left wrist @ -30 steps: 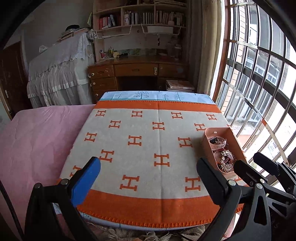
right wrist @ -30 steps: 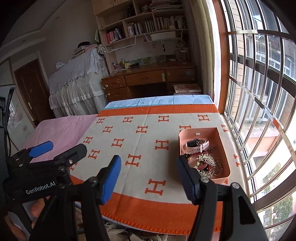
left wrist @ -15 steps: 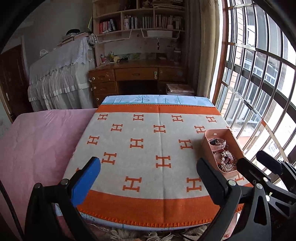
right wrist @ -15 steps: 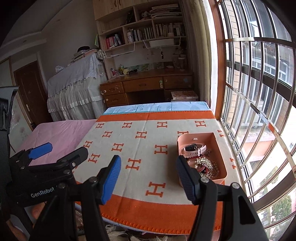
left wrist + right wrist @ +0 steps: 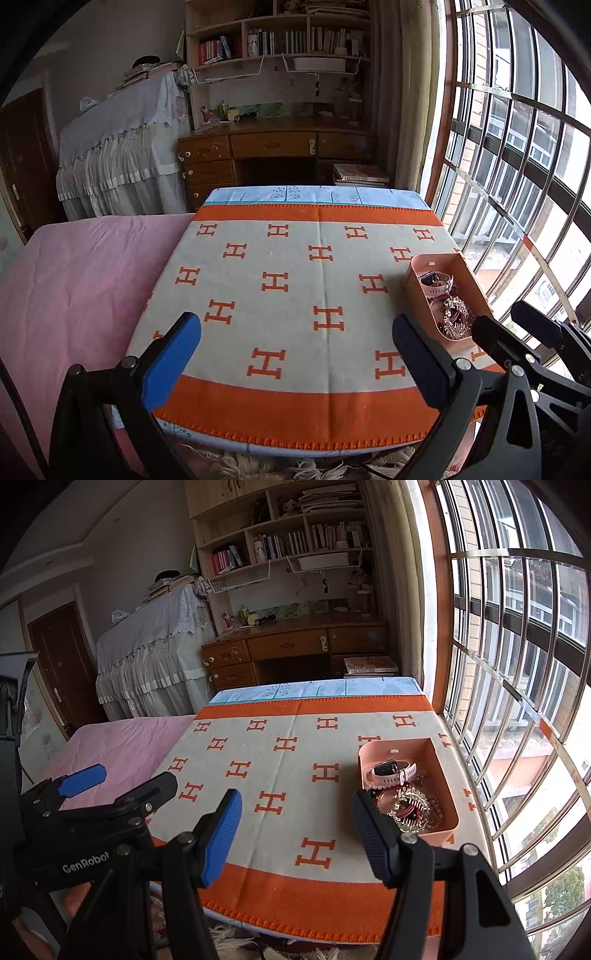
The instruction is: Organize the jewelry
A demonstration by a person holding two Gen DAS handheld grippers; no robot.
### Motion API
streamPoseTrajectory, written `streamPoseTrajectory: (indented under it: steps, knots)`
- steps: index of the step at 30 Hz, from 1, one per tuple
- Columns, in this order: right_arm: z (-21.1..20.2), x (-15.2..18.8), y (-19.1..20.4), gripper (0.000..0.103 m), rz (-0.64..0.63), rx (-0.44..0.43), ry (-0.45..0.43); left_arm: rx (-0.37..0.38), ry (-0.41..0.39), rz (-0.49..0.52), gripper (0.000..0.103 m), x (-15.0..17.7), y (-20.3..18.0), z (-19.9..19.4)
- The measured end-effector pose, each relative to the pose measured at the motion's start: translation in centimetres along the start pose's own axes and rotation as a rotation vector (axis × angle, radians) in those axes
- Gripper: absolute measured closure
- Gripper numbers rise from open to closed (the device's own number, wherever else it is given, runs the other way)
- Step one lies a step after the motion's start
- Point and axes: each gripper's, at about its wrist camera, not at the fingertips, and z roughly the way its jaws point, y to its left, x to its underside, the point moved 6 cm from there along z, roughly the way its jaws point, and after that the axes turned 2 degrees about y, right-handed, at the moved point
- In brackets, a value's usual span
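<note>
A pink box (image 5: 436, 260) (image 5: 395, 744) stands near the right edge of an orange-and-cream H-pattern blanket (image 5: 295, 277) (image 5: 295, 775). Inside it lie a pink-strapped watch (image 5: 393, 770) (image 5: 437, 282), a pearl bracelet (image 5: 367, 779) and a sparkly hair comb (image 5: 410, 805) (image 5: 454, 317) on tangled jewelry. My left gripper (image 5: 295, 354) (image 5: 118, 781) hangs open over the blanket's near edge, holding nothing. My right gripper (image 5: 295, 830) (image 5: 517, 328) is open too, its right finger just in front of the box's near left corner, apart from it.
A pink bedspread (image 5: 74, 288) lies to the left of the blanket. A barred window (image 5: 517, 701) runs along the right side. Behind the table stand a wooden desk (image 5: 277, 147) and bookshelves. A hand (image 5: 77, 901) holds the left gripper. A fringed rug lies below.
Both views have drifted only slightly. Both grippers stay open, and nothing on the blanket or in the box has moved.
</note>
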Motion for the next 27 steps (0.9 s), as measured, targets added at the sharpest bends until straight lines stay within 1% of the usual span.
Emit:
streamPoseTrajectory:
  steps: [27]
  knots:
    - [-0.08,0.21,0.5,0.041,0.003,-0.003,0.004,0.002,0.005,-0.002,0.001,0.2,0.28,0.04]
